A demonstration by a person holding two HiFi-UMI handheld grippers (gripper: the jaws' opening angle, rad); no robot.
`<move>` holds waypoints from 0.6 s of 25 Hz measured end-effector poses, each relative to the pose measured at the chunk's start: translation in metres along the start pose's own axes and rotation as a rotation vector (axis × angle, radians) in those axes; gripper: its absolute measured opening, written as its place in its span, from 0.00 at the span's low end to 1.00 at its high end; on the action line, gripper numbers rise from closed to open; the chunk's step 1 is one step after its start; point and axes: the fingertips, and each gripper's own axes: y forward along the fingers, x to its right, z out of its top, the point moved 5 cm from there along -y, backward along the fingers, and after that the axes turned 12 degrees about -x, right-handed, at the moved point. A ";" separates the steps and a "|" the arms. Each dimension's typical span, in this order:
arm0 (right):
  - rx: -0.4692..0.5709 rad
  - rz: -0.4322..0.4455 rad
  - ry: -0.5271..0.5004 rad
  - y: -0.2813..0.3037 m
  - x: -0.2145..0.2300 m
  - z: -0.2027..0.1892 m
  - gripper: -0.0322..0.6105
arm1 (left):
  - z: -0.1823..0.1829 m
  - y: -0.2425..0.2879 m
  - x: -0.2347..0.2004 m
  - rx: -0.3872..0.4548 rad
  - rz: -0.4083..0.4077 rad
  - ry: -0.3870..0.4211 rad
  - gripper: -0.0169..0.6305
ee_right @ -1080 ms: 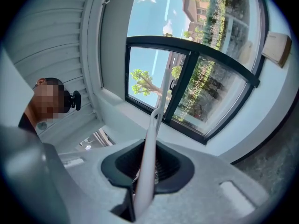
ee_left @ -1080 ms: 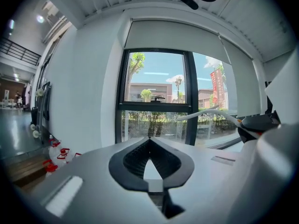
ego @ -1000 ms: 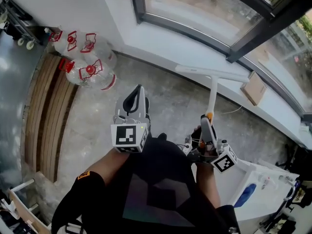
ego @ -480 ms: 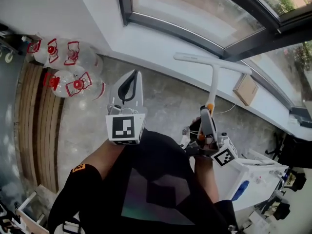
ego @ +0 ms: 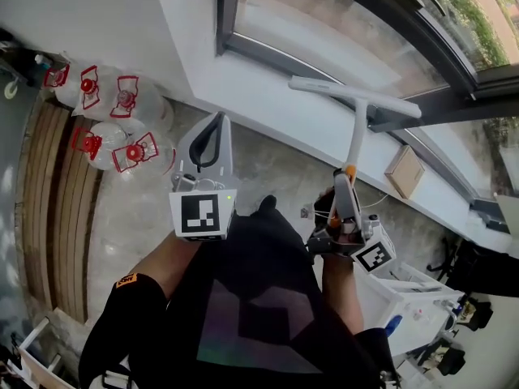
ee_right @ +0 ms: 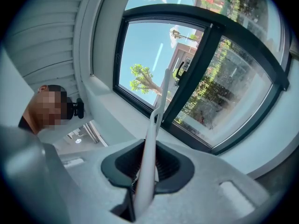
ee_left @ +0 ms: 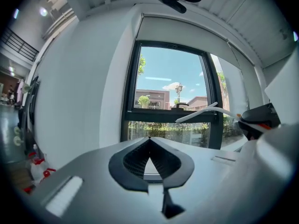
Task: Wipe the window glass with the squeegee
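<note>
My right gripper (ego: 344,203) is shut on the handle of a white T-shaped squeegee (ego: 355,104), whose blade hangs over the white sill, just short of the window glass (ego: 340,31). In the right gripper view the handle (ee_right: 153,134) runs up from between the jaws toward the glass (ee_right: 147,55) and its dark frame. My left gripper (ego: 211,136) is held level to the left, shut with nothing in it. The left gripper view faces the glass (ee_left: 170,80), with the squeegee (ee_left: 205,112) and my right gripper (ee_left: 258,120) at the right.
Several clear water jugs (ego: 113,120) with red handles stand on the floor at the left beside wooden planks (ego: 49,209). A cardboard box (ego: 404,171) lies on the sill (ego: 259,87). A white cart (ego: 405,294) stands at the lower right. A dark mullion (ee_right: 191,73) splits the panes.
Both grippers have moved closer to the window. The squeegee's blade has gone from over the floor's edge to over the sill, near the frame.
</note>
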 end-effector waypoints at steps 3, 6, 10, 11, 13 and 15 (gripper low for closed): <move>-0.021 0.022 -0.007 0.021 0.005 0.007 0.12 | 0.003 0.005 -0.014 0.005 0.029 -0.006 0.05; -0.040 0.050 -0.001 0.041 0.013 0.016 0.13 | 0.004 0.010 -0.024 0.007 0.064 -0.012 0.05; -0.067 0.084 0.005 0.068 0.029 0.032 0.12 | 0.006 0.027 -0.033 -0.001 0.114 -0.013 0.05; -0.073 0.092 0.002 0.075 0.034 0.038 0.12 | 0.009 0.033 -0.034 0.001 0.126 -0.013 0.05; -0.083 0.105 -0.001 0.086 0.044 0.053 0.13 | 0.016 0.047 -0.032 0.004 0.144 -0.014 0.05; -0.090 0.118 -0.006 0.099 0.055 0.072 0.13 | 0.025 0.065 -0.029 0.005 0.159 -0.008 0.05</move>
